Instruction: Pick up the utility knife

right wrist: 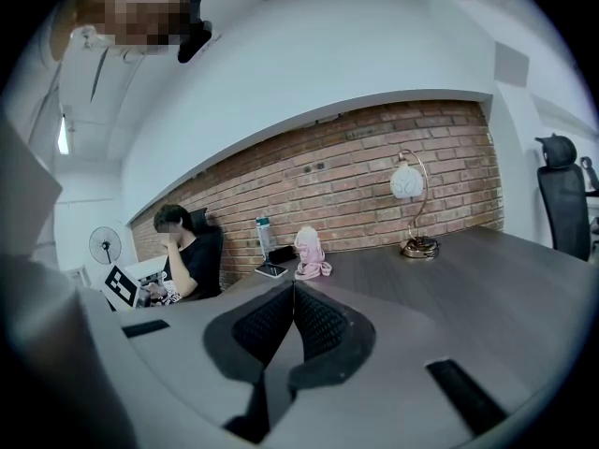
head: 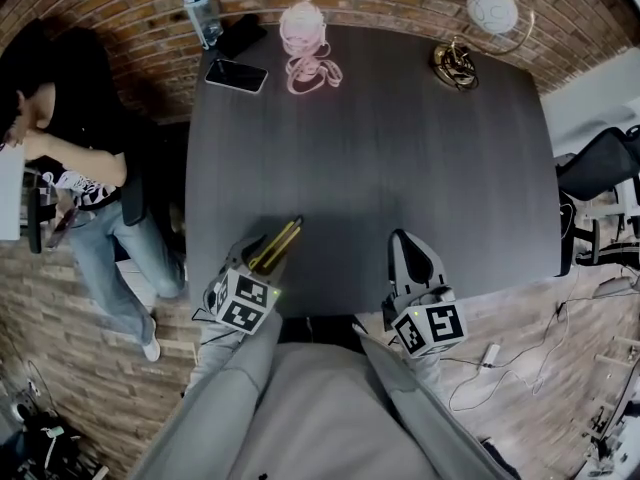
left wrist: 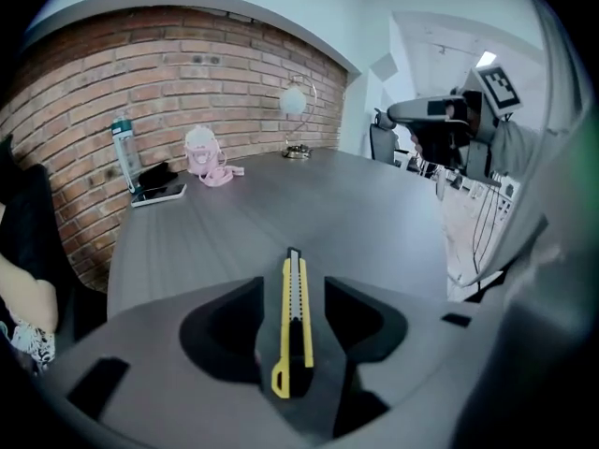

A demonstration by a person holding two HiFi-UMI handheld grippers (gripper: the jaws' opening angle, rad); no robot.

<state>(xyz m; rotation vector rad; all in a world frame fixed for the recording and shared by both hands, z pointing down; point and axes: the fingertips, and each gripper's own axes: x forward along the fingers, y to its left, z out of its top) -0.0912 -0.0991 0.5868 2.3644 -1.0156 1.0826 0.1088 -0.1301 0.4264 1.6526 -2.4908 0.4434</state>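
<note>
The utility knife (head: 275, 245), yellow with a black blade slider, lies near the front edge of the dark grey table (head: 400, 148). My left gripper (head: 268, 251) is down over it with the jaws spread wide. In the left gripper view the knife (left wrist: 293, 321) runs lengthwise between the two black pads (left wrist: 225, 330), and a gap shows on each side, so nothing presses on it. My right gripper (head: 408, 250) rests over the table's front edge to the right, with its ribbed pads (right wrist: 267, 324) closed against each other and nothing in them.
At the table's far side stand a phone (head: 236, 74), a water bottle (head: 202, 8), a pink bundle with a cord (head: 305, 43) and a globe lamp (head: 470, 38). A person sits at the left (head: 70, 168). An office chair (head: 600, 168) and floor cables are at the right.
</note>
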